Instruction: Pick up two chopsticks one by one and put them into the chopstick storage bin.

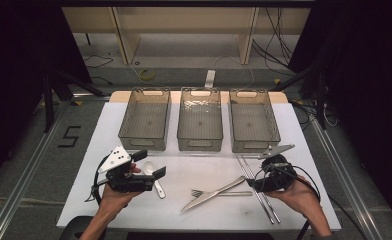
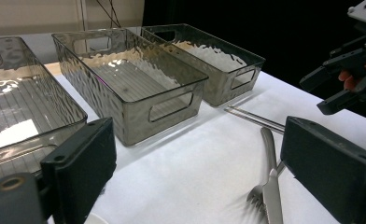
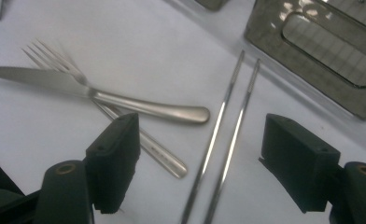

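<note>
My left gripper (image 1: 150, 164) hovers open over the near left of the white table, above a spoon (image 1: 156, 182). In its own view my left gripper (image 2: 197, 163) has wide jaws with nothing between them. A knife (image 1: 204, 200) lies crossed over a fork (image 1: 236, 193) at the table's near middle. Two metal chopsticks (image 1: 261, 195) lie side by side to their right. My right gripper (image 1: 256, 182) hangs open just above them, and in its own view the chopsticks (image 3: 218, 121) run under my right gripper (image 3: 204, 154), untouched by either jaw. The knife (image 3: 102, 95) and fork (image 3: 55, 58) lie to its left.
Three clear plastic bins stand in a row at the back: left (image 1: 141, 142), middle (image 1: 200, 144) and right (image 1: 251, 145), all with nothing inside. The right bin's handle wall (image 3: 321, 56) is close beyond the chopsticks. The table's edges drop to a grey floor.
</note>
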A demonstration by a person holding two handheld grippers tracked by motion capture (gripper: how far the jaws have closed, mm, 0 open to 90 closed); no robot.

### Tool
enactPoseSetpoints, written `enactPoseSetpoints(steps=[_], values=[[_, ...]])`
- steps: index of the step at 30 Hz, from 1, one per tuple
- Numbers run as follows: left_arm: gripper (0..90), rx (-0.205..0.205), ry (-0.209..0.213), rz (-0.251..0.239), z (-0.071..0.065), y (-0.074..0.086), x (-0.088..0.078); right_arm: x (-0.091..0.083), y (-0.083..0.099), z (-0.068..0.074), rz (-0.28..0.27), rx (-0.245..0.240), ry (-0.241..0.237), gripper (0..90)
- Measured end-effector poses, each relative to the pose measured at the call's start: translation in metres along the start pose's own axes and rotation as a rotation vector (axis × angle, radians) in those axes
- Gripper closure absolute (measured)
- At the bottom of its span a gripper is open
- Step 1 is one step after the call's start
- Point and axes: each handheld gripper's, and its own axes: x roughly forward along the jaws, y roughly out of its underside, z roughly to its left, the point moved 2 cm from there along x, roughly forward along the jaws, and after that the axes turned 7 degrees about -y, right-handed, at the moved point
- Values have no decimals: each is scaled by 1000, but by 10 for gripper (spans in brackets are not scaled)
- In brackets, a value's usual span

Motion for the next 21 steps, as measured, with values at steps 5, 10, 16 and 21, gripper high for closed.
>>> enactPoseSetpoints(steps=[5, 10, 16, 21], values=[[99, -2, 2, -2, 1, 0, 0, 2, -1, -4, 54, 15, 26, 326], [99, 1, 2, -2, 0, 0, 0, 7, 0, -5, 114, 13, 41, 373], [99, 12, 5, 4, -1, 0, 0, 14, 6, -7, 182, 21, 45, 453], [99, 16, 5, 6, -1, 0, 0, 19, 11, -13, 226, 46, 52, 529]])
